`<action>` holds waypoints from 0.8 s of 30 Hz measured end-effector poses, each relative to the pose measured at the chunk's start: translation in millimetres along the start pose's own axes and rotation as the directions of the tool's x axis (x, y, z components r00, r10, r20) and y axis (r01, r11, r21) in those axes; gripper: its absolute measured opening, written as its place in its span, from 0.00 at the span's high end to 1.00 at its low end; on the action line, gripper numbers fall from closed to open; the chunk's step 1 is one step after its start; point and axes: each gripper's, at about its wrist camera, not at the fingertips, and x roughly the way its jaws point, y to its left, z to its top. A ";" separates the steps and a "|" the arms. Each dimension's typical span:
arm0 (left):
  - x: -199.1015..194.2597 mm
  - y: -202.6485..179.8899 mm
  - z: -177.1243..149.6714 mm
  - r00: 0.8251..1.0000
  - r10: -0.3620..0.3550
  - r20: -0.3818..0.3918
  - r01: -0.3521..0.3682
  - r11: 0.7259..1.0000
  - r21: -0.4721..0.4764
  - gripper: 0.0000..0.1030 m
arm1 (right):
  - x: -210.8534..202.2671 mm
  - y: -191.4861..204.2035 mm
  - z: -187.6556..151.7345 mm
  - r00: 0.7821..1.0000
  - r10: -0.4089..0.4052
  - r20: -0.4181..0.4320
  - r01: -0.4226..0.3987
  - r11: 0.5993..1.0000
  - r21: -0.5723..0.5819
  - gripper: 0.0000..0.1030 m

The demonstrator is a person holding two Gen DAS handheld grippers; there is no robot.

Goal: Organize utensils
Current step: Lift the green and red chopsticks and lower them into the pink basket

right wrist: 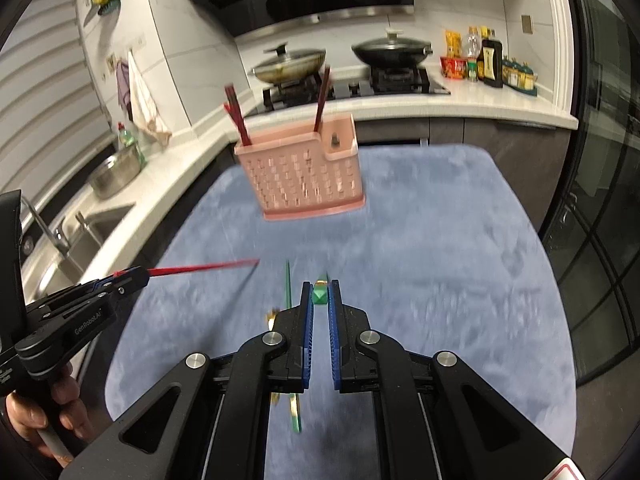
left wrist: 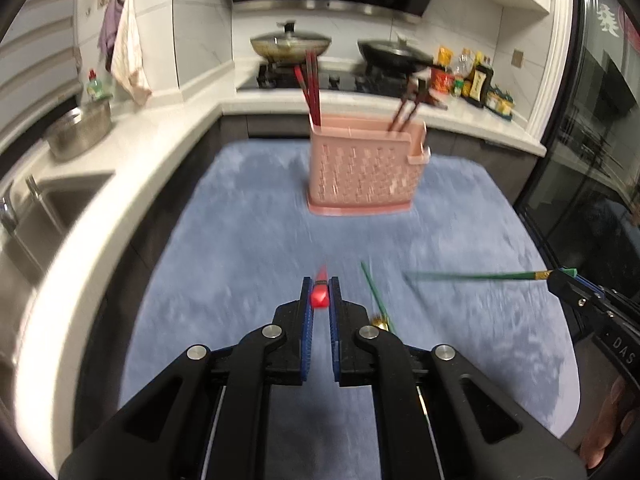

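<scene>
A pink slotted utensil holder (left wrist: 364, 168) stands on the blue mat (left wrist: 248, 248), with dark red chopsticks (left wrist: 312, 88) upright in it; it also shows in the right wrist view (right wrist: 304, 176). My left gripper (left wrist: 320, 292) is shut on a red chopstick (left wrist: 319, 298), which points forward above the mat and shows in the right wrist view (right wrist: 200, 268). My right gripper (right wrist: 320, 290) is shut on a green chopstick (right wrist: 319, 294), seen in the left wrist view (left wrist: 472, 277). Another green chopstick (left wrist: 374, 292) lies on the mat between the grippers.
A white L-shaped counter (left wrist: 132, 148) runs left and behind, with a sink (left wrist: 44, 216), a steel bowl (left wrist: 80, 128), a stove with two lidded woks (left wrist: 292, 42) and condiment bottles (left wrist: 472, 76). A dark glass door (left wrist: 592, 140) stands at the right.
</scene>
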 end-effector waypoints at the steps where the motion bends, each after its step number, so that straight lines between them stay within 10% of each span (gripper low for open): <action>1: -1.8 0.6 9.2 1.000 0.006 0.019 -0.006 1.000 0.005 0.93 | -1.1 -0.6 9.2 1.000 0.005 0.014 -0.005 1.000 0.002 0.93; 24: -28.5 -5.3 193.5 0.953 -0.039 0.301 0.040 0.999 0.002 0.93 | -6.3 12.8 182.2 0.948 0.101 0.303 -0.107 0.994 0.005 0.93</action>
